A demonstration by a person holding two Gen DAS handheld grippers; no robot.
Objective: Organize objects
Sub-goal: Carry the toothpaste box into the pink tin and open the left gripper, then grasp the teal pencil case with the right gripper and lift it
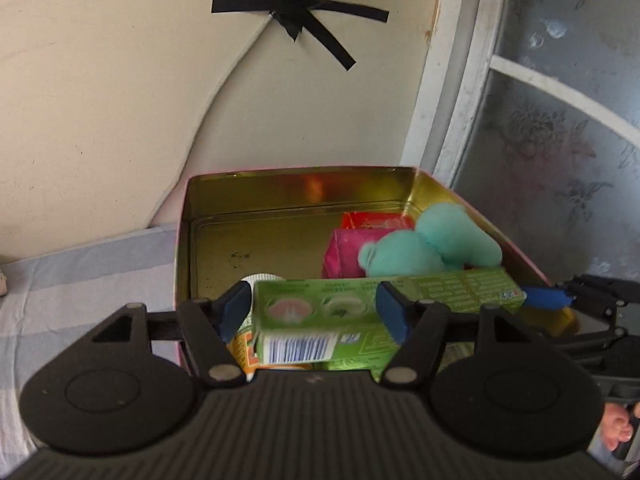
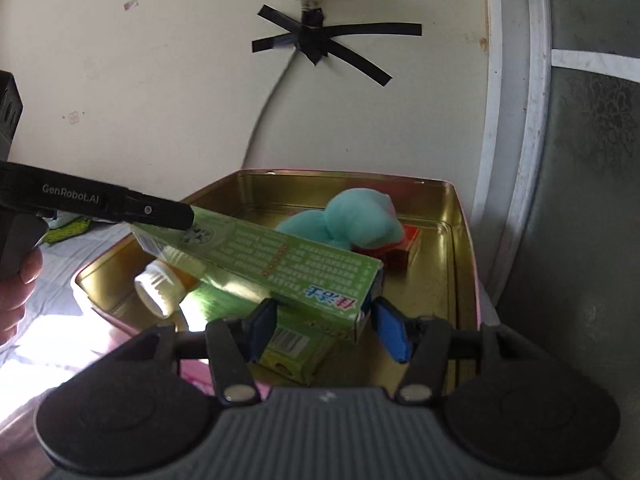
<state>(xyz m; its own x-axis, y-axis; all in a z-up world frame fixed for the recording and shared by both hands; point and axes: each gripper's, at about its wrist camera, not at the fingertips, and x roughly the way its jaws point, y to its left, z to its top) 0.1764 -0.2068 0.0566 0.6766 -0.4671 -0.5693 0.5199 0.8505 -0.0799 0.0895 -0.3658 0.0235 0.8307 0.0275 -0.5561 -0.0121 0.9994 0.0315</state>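
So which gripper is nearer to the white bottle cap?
Left. The left gripper is just above the white bottle cap; the right gripper is at the green box's far end.

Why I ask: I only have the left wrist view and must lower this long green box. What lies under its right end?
Observer: A smaller green box lies flat under that end, inside the tin.
Operator: Is the right gripper gripping the long one?
Observer: No. The right gripper has its jaws open, one on each side of the long green box at its end.
Operator: And the bottle?
Observer: The white-capped bottle lies on its side under the long box's left part, with its cap toward the tin's near left corner.
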